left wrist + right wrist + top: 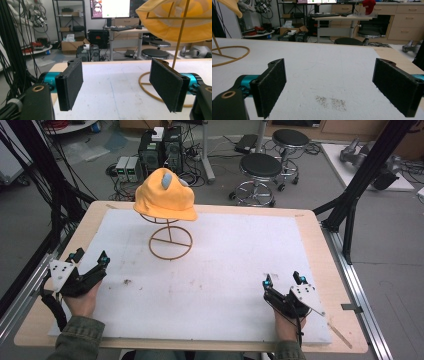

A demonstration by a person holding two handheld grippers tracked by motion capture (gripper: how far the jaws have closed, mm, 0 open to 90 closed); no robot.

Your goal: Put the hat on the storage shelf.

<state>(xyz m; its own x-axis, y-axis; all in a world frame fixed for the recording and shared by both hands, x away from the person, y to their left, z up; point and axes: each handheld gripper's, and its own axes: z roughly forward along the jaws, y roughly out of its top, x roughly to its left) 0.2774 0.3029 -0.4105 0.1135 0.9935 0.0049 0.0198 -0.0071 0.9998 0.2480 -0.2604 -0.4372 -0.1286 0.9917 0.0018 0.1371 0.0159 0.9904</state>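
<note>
A yellow hat (165, 195) sat on a wire stand (170, 240) at the far left-centre of the desk (310, 227), on the white mat (225, 270) covering it. The stand's ring base rested flat on the mat. The left hand-held gripper (89, 257) lay at the near left edge, jaws spread wide with nothing between them, well apart from the stand. The right hand-held gripper (284, 279) lay at the near right, jaws likewise wide and empty. A patch of dark specks (331, 101) marked the mat just ahead of the right jaws. Two stools (260, 167) stood on the floor beyond the far edge.
</note>
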